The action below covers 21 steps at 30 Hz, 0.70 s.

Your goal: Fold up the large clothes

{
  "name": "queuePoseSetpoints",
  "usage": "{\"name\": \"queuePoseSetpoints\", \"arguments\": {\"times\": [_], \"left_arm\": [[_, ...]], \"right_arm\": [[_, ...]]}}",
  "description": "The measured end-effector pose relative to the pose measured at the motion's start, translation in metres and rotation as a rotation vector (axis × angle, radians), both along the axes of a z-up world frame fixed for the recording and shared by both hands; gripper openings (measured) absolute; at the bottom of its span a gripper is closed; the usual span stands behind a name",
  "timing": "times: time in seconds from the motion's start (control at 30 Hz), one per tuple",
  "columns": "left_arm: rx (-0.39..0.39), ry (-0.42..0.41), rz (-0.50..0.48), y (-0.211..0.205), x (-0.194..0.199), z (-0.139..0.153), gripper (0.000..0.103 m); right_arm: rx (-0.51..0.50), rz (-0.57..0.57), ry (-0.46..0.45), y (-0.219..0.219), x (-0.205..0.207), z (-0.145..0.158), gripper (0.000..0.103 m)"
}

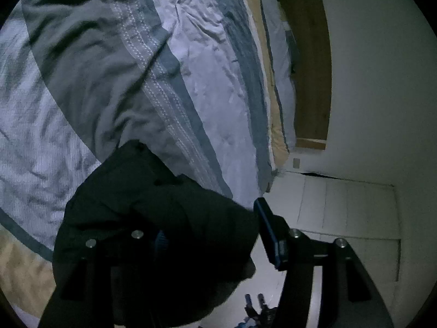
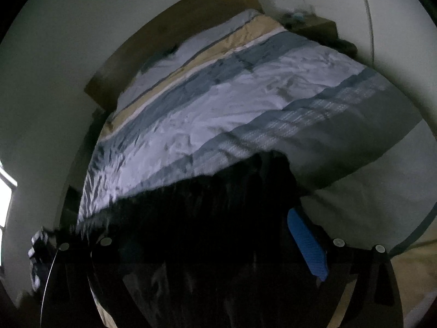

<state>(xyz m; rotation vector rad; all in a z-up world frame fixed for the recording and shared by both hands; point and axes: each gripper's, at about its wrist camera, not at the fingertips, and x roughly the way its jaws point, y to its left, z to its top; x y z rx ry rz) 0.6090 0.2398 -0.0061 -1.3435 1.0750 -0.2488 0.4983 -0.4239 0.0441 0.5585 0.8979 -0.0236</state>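
A large dark garment [image 1: 153,218] hangs bunched between the fingers of my left gripper [image 1: 210,235], held above the striped bed cover [image 1: 191,82]. The right finger's blue pad [image 1: 269,235] shows; the left finger is hidden under the cloth. In the right wrist view the same dark garment [image 2: 207,232] fills the lower middle and drapes over my right gripper [image 2: 218,246]. Its right blue pad [image 2: 307,246] shows beside the cloth; the left finger is covered. Both grippers are raised over the bed.
The bed has a grey, white, blue and tan striped cover with a wooden headboard [image 2: 174,27]. White walls and white cabinet doors [image 1: 347,207] stand beside it. A bedside table [image 2: 314,24] sits at the far corner. A window [image 2: 5,191] glows at left.
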Motion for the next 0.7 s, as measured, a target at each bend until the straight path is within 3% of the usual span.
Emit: {"name": "queuePoseSetpoints", "arguments": {"times": [0.2, 0.33, 0.43, 0.53, 0.7], "left_arm": [[-0.005, -0.047, 0.001, 0.017, -0.015, 0.022, 0.058], [0.106, -0.097, -0.016, 0.019, -0.030, 0.047, 0.058], [0.249, -0.124, -0.070, 0.001, -0.044, 0.057, 0.058], [0.394, -0.126, -0.174, -0.036, -0.062, 0.047, 0.058], [0.511, -0.149, -0.296, -0.104, -0.085, 0.016, 0.058]], "right_arm": [[-0.021, 0.043, -0.002, 0.017, -0.023, 0.002, 0.096], [-0.029, 0.056, -0.017, 0.026, -0.033, 0.005, 0.096], [-0.044, 0.072, -0.022, 0.038, -0.037, 0.004, 0.097], [-0.059, 0.103, -0.016, 0.057, -0.039, -0.004, 0.097], [-0.113, 0.178, 0.006, 0.099, -0.033, -0.024, 0.097]]}}
